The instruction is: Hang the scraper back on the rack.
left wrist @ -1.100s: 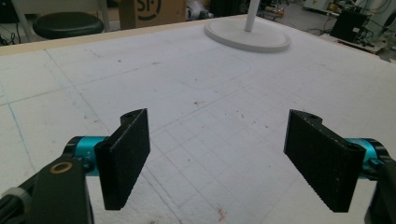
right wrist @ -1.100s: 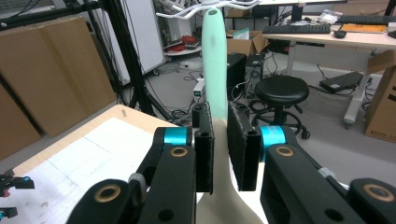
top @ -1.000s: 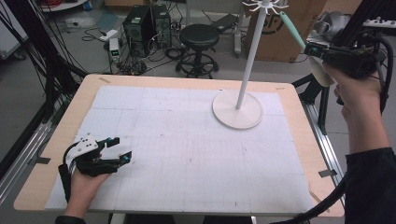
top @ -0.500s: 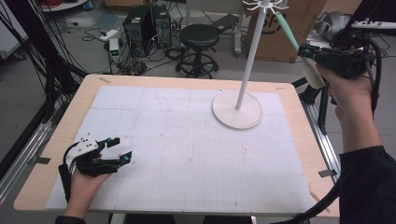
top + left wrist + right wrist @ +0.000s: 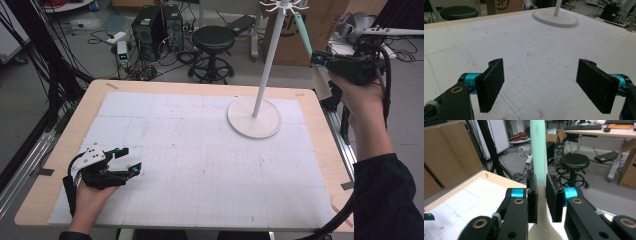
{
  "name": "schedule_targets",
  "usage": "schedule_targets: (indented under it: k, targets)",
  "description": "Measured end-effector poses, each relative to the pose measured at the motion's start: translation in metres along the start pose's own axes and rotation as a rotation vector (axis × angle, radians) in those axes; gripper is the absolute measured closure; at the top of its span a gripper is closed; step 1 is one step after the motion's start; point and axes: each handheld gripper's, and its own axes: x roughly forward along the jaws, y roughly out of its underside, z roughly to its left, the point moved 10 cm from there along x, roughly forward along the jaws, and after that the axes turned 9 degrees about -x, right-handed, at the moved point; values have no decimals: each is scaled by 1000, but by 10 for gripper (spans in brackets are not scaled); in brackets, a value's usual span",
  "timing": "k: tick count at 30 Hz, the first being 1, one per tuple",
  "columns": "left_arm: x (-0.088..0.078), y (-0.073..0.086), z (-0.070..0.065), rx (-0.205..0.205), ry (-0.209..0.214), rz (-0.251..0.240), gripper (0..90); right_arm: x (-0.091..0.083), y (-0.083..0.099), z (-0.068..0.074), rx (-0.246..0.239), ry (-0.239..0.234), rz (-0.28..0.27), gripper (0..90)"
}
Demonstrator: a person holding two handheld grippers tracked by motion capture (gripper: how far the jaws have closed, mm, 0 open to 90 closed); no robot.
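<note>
Now the right gripper [image 5: 320,59] is seen a bit more to the left than before, up in the air past the table's right edge, and its jaws are pressed on a mint green and cream spoon-like tool [image 5: 538,155] that points up toward the top of the white stand [image 5: 254,117]. The left gripper [image 5: 126,161] has been kept low on the white grid sheet [image 5: 200,150], with its jaws spread wide and nothing between them. A black stool [image 5: 213,40], computer boxes [image 5: 159,22] and cables are seen on the grey floor behind, and the print on the cardboard box [image 5: 300,30] is too cut off to be read
</note>
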Motion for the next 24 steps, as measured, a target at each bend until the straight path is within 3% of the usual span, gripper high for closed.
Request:
schedule_targets:
  k: [6, 9, 12, 17, 18, 24]
  targets:
    - [1, 0, 1, -3, 0, -2, 231, 0, 9, 8, -21, -3, -16, 537]
    - [0, -3, 2, -11, 0, -14, 230, 0, 23, 18, -30, -45, -25, 425]
    - [0, -5, 3, -12, 0, -21, 230, 0, 41, 27, -48, -73, -22, 370]
    - [-1, -7, 5, -18, -8, -30, 227, 0, 84, 45, -48, -157, -42, 291]
    - [-1, -7, 6, -24, -9, -33, 226, 0, 89, 47, -49, -160, -42, 272]
    - [-5, -10, 3, -30, 4, -41, 223, -3, 157, 61, -66, -205, -52, 211]
